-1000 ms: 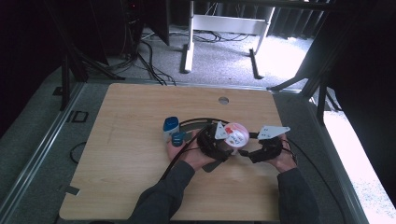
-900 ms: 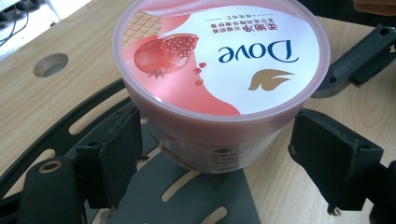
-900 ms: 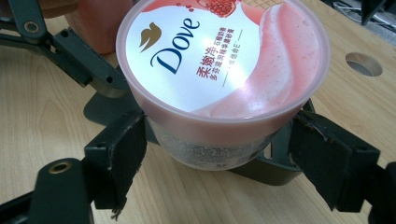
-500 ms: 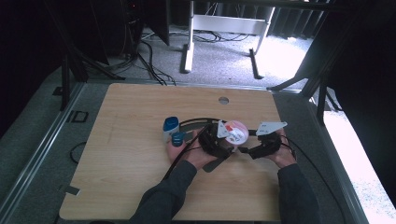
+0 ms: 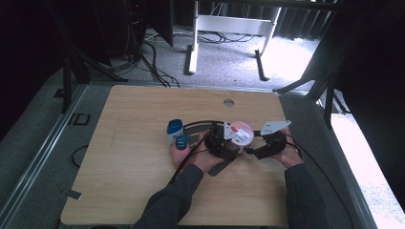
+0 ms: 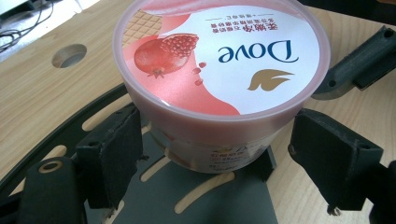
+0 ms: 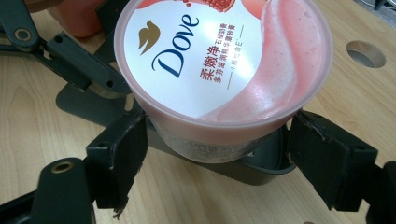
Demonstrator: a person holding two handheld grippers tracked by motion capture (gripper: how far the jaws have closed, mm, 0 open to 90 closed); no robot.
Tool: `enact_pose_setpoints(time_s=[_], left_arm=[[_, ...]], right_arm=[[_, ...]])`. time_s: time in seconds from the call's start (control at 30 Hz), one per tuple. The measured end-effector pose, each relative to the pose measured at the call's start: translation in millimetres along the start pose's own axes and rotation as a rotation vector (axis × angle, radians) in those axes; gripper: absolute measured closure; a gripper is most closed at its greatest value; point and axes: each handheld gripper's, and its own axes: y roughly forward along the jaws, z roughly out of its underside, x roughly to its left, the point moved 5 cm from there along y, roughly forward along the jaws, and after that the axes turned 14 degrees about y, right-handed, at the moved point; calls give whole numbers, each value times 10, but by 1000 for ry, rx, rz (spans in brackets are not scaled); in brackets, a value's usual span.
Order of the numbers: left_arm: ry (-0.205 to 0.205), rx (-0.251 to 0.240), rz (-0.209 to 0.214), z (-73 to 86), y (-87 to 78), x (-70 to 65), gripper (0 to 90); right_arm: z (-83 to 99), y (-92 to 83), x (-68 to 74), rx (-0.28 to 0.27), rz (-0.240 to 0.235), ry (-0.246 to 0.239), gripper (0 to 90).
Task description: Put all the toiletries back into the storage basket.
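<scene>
Left gripper view: a round pink plastic Dove tub (image 6: 219, 79) with a pomegranate-printed lid stands between the left gripper (image 6: 233, 168)'s spread black fingers (image 6: 116, 158), one pad at its wall, the other just clear. Right gripper view: the right gripper (image 7: 215, 163) brackets the same tub (image 7: 224, 70) from the opposite side, jaws wide, on the light wooden table (image 7: 196, 200).

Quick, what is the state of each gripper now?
Left gripper: open, jaws on both sides of the pink Dove jar, not clamped.
Right gripper: open, jaws beside the same jar.
</scene>
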Motion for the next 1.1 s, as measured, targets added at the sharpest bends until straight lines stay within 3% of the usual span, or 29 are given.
enact_pose_setpoints(time_s=[0.57,1.1], left_arm=[[-41,17,-39,15,128,92,178],[-56,61,-17,68,287,75,184]], right_arm=[[-72,104,-125,26,20,24,217],[14,215,-187,65,50,49,199]])
